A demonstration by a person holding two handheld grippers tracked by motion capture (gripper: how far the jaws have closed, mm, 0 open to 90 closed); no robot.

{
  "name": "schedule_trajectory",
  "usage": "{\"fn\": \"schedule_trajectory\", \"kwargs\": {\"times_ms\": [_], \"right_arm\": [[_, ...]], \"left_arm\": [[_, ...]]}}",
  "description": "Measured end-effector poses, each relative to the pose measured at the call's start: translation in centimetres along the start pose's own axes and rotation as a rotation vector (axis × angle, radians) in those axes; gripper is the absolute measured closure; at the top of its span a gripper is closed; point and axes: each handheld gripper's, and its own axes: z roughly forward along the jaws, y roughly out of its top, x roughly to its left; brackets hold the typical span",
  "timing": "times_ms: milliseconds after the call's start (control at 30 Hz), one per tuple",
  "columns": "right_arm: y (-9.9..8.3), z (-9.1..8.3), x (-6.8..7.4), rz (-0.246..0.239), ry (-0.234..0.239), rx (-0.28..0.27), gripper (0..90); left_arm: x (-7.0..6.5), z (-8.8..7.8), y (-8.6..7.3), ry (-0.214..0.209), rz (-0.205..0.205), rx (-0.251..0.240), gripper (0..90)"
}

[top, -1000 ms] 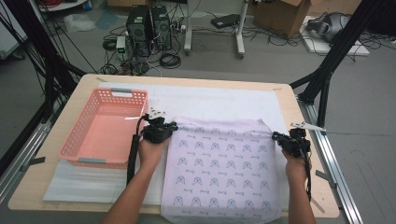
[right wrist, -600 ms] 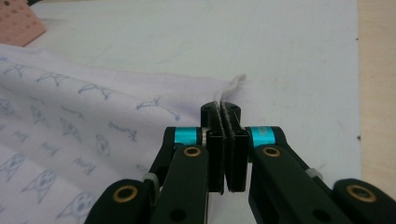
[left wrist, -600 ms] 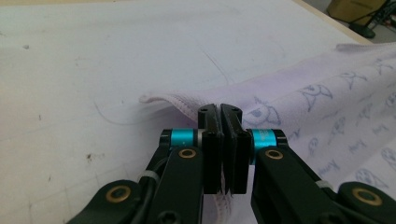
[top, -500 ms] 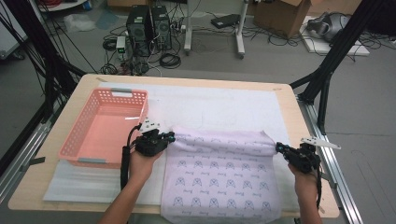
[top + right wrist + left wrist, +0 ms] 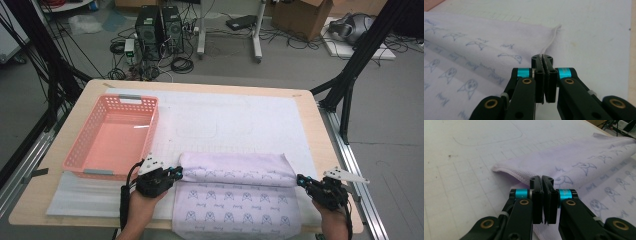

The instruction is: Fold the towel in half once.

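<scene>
A pale lilac towel printed with small blue cartoon faces (image 5: 235, 195) is seen lying at the near middle of a light wooden worktop (image 5: 320, 130), on a white gridded mat (image 5: 225, 120), with its far portion folded back over itself so that a rounded fold runs across the cloth from left to right. The near edge of the towel reaches the front edge of the worktop.

The left tongs (image 5: 176, 173) are held at the left end of the fold; in the left gripper view the two black jaws are pressed together on the hemmed edge of the towel (image 5: 529, 176), the cloth being pinched between them. The right tongs (image 5: 301, 180) are held at the right end of the fold, and in the right gripper view they (image 5: 542, 58) are likewise clenched, with the towel's stitched corner (image 5: 554, 32) lying just beyond the tips and its edge running down to them; the towel is taken to be gripped there, though the pinch itself is less plainly shown. Both tongs are pointed inward towards each other across the towel, each carried in a hand entering from the bottom of the high view.

A salmon-pink plastic lattice basket (image 5: 80, 150) is set on the left part of the worktop, just beyond the left tongs and apart from the towel. Computer towers (image 5: 157, 25) and loose cables are seen on the floor behind the worktop.
</scene>
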Motion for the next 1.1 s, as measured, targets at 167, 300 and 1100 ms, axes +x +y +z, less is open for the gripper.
{"fn": "schedule_trajectory", "kwargs": {"times_ms": [167,300,1100], "right_arm": [[-1.0,-1.0,1.0,-0.032,-0.007,0.044,89.2],[-2.0,-1.4,1.3,-0.030,-0.010,0.080,89.0],[2.5,5.9,-0.2,-0.025,-0.111,0.164,74.2]], "left_arm": [[-0.5,-1.0,-1.1,-0.015,0.003,0.029,86.6],[-0.7,-1.2,-1.7,-0.036,-0.001,0.046,80.2],[2.4,5.1,1.3,0.066,-0.004,0.141,82.3]]}}
